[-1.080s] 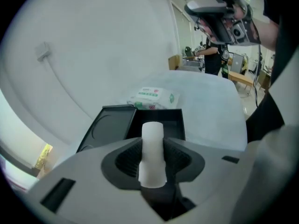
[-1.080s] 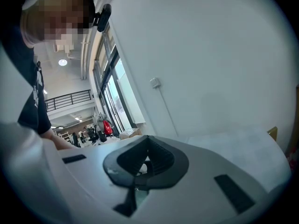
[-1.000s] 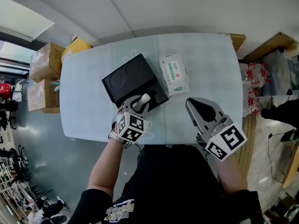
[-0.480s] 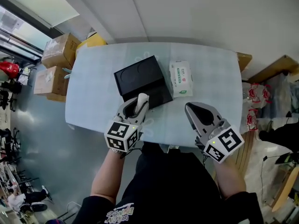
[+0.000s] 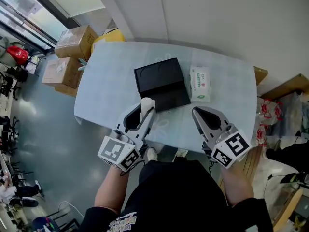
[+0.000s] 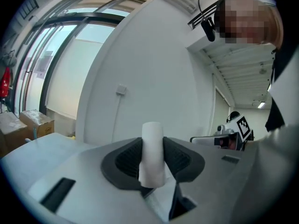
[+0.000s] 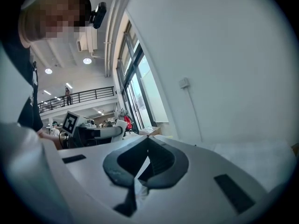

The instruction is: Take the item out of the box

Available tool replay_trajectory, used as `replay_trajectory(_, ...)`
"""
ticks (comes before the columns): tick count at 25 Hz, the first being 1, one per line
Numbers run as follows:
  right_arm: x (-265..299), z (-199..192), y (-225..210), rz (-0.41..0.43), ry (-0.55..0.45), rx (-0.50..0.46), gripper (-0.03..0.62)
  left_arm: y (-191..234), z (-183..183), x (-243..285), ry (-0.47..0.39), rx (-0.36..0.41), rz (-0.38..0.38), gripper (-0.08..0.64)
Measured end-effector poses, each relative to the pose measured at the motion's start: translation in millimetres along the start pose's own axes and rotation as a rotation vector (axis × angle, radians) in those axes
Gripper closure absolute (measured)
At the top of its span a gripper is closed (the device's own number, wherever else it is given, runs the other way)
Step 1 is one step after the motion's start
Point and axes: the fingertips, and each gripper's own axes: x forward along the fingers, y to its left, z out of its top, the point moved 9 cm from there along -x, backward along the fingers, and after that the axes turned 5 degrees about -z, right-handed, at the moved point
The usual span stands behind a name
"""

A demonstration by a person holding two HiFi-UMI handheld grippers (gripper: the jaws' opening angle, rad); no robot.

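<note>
Left gripper [image 5: 141,114], jaws clamped on the white roll [image 6: 152,153], has pulled back toward lower frame, clear of the black box [image 5: 159,81] — item's out; right gripper [image 5: 203,116] jaws closed, empty.

No word, number or brand name is legible in any view. The white pack [image 5: 200,83] on the counter [image 5: 108,81] carries green print with a small red mark, and the black shirt [image 5: 159,197] carries pale lettering at the lower frame edge; both are too small to read. The cube [image 5: 117,153] on the left tool [image 5: 146,109] and the cube [image 5: 231,150] on the right tool [image 5: 195,112] carry black-and-white square code markers without characters.
</note>
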Motion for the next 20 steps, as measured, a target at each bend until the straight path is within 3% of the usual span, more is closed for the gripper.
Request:
replay_trajectory(13, 51, -19, 103, 0.001, 0.025, -0.013, 0.583, 44, -6, -101, 0.009, -0.018, -0.023, 0.422)
replay_trajectory(20, 62, -38, 156, -0.04, 0.033, -0.006, 0.583, 59, -15, -147, 0.033, 0.007, -0.081, 0.422)
